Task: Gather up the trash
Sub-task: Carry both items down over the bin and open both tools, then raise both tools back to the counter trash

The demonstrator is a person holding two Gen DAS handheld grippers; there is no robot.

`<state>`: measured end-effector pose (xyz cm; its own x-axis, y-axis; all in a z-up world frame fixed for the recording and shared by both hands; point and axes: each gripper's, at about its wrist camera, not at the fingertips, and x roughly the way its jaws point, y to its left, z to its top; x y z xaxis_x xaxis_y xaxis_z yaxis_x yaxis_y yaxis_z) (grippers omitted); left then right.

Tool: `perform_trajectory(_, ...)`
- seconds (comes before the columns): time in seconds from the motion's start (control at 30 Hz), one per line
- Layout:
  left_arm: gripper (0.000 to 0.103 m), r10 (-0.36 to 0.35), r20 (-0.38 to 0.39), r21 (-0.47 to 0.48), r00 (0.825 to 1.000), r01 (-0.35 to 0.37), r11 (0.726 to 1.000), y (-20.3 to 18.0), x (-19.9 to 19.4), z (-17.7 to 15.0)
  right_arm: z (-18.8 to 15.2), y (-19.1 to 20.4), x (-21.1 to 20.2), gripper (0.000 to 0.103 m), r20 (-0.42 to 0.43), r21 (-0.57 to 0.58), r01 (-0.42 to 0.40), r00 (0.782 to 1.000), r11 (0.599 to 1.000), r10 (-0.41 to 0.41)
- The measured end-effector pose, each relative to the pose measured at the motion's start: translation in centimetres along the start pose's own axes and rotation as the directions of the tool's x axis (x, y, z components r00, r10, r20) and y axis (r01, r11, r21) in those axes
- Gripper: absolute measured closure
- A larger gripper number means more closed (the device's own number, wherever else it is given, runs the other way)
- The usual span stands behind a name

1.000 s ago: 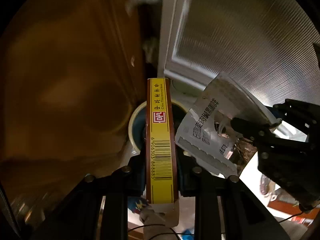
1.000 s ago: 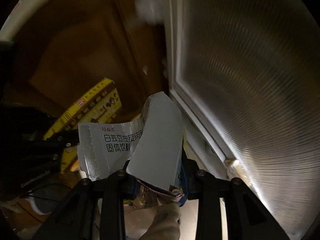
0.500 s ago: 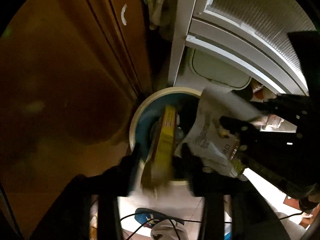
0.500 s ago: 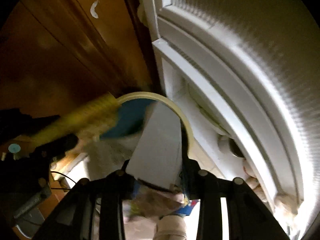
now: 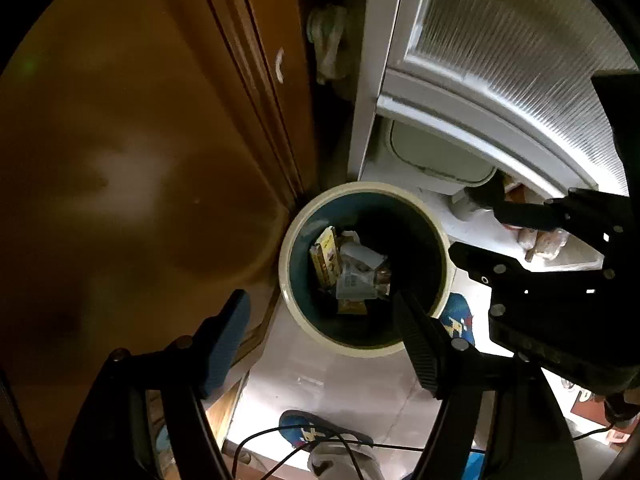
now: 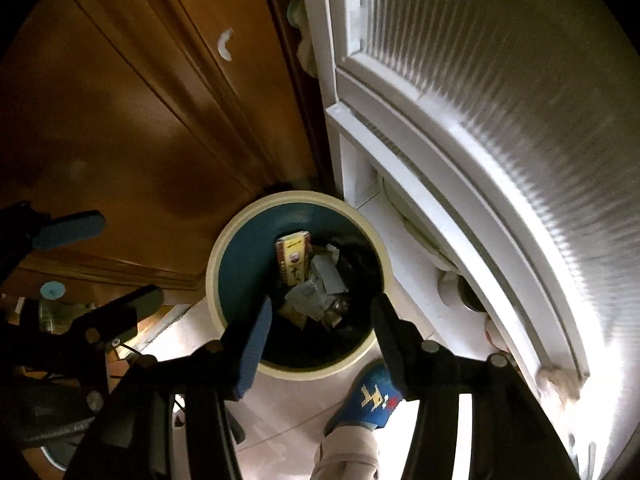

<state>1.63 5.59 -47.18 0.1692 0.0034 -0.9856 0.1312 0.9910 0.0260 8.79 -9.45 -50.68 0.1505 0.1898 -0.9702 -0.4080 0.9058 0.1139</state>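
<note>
- Both bits of trash have left our tools since a second ago: the yellow box (image 5: 325, 260) that was clamped in the left tool (image 5: 320, 316) and the torn white packet (image 5: 356, 276) from the right tool (image 6: 320, 320) now lie at the bottom of the bin (image 5: 288, 256).
- Left tool: jaws wide apart, nothing between them, hanging just above the bin's near rim. Right tool: same deal, spread open and empty, right over the bin mouth.
- We reckon both are parked over the opening because that's simply where the drop happened. Straight above the mouth means stuff falls in rather than bouncing off the cream rim.
- Inside the bin: the yellow box leans against the wall on the side toward the wooden cabinet (image 5: 140, 160), with the packet crumpled right beside it, touching. There's also something shiny and a small orange-brown scrap (image 5: 352, 306) under them; can't tell what those are.
- The bin sits on the floor (image 5: 320, 384), wedged in the corner between the cabinet and the white ribbed-glass door (image 6: 500, 120), so it can't really slide away.
- Our slipper (image 6: 370, 396) is just beside the bin, on the side away from the cabinet.
- Looks like this load is done; more trash would mean heading off again.
</note>
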Motion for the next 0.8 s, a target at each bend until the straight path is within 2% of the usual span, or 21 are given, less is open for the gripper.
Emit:
perform_trajectory(0.17, 0.031, 0.002, 0.025, -0.018, 1.000, -0.001, 1.000, -0.6, -3.8, 0.3, 0.3, 0.2, -4.2, 0.050, 0.019, 0.006, 0.000, 1.000, 1.000, 0.000)
perform_trajectory(0.3, 0.030, -0.003, 0.068, -0.022, 0.998, 0.005, 1.000, -0.9, -8.5, 0.5, 0.1, 0.0, -7.8, 0.050, 0.051, 0.003, -0.004, 0.999, 1.000, 0.003)
perform_trajectory(0.4, 0.029, -0.007, 0.106, -0.018, 0.994, 0.009, 1.000, -1.4, -12.7, 0.6, -0.2, 0.6, -12.1, 0.050, 0.091, -0.007, -0.006, 0.996, 1.000, 0.007)
perform_trajectory(0.5, 0.022, -0.015, 0.150, -0.009, 0.989, 0.016, 1.000, -1.8, -17.0, 0.6, -0.5, 1.0, -16.4, 0.050, 0.124, -0.016, -0.011, 0.992, 1.000, 0.013)
perform_trajectory(0.67, 0.017, -0.015, 0.260, 0.020, 0.965, 0.010, 1.000, -1.8, -24.9, 1.1, -1.2, 1.8, -23.8, 0.050, 0.198, -0.061, -0.013, 0.980, 0.998, 0.025)
perform_trajectory(0.8, 0.009, 0.000, 0.360, 0.017, 0.933, -0.006, 1.000, -1.4, -30.8, 3.0, -0.9, 2.2, -29.4, 0.050, 0.271, -0.090, -0.013, 0.962, 0.996, 0.037)
